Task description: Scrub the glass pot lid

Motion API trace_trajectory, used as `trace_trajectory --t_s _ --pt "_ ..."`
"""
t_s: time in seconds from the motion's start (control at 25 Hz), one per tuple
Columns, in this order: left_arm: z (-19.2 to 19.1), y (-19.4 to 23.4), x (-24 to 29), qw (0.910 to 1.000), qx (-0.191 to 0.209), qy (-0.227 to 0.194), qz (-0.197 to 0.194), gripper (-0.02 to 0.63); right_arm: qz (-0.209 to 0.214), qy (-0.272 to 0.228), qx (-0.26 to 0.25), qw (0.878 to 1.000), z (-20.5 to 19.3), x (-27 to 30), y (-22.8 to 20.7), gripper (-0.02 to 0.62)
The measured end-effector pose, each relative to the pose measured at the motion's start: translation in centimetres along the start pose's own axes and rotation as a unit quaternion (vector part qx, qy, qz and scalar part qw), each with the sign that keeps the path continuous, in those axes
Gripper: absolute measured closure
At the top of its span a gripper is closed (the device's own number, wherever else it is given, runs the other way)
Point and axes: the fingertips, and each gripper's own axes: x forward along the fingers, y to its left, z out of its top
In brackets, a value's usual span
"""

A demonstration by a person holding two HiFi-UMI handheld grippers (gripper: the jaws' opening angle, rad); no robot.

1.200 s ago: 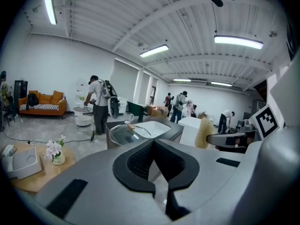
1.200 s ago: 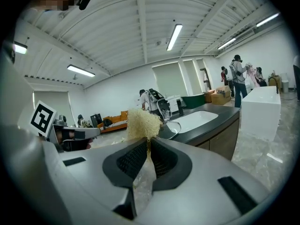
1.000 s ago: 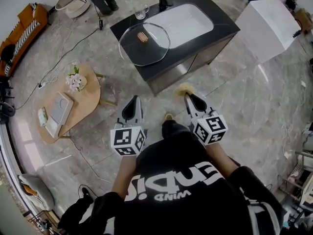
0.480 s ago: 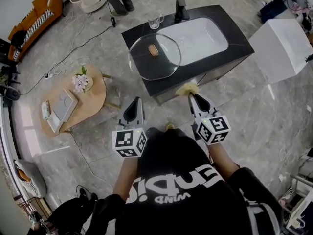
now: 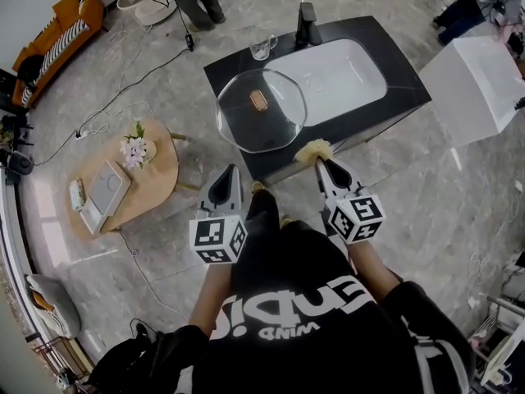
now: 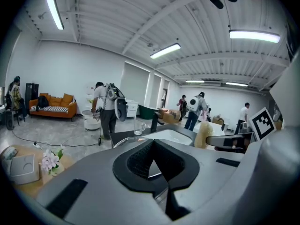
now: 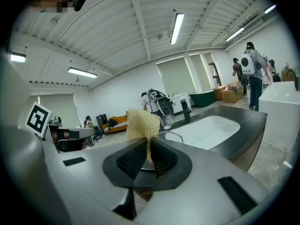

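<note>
Lid (image 5: 246,125) lies flat on the counter (image 5: 238,60), beyond both grippers. Right gripper (image 5: 321,164), clamped on a sponge (image 5: 312,148), is off its near-right edge. Left gripper (image 5: 228,172) is closed and empty.

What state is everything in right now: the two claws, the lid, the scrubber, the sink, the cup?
left claw: shut, nothing in it.
right claw: shut on the yellow scrubber.
yellow scrubber: pinched, sticking out past the claw's tips.
glass pot lid: lying knob up on the black counter, untouched.
sink basin: empty.
glass mug: upright beside the faucet.
</note>
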Motion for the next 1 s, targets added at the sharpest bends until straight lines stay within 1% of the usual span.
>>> trace_trajectory --t_s 0.4,0.64,0.76,1.0 --pt "1.8 3.0 6.9 0.999 0.007 0.023 -0.037 0.591 -0.023 0.007 -0.001 1.0 2.6 5.7 -1.9 0.566" --pt "3.3 4.9 10.7 0.9976 0.015 0.029 -0.06 0.591 -0.035 0.008 -0.003 0.999 4.3 9.4 -2.2 0.566" --pt "4.1 5.9 12.2 0.9962 0.02 0.032 -0.078 0.591 -0.044 0.007 -0.003 0.999 5.2 11.1 -2.2 0.566" --pt "4.7 7.2 14.2 0.9925 0.015 0.039 -0.115 0.588 -0.056 0.01 -0.008 0.998 6.2 13.2 -1.8 0.566"
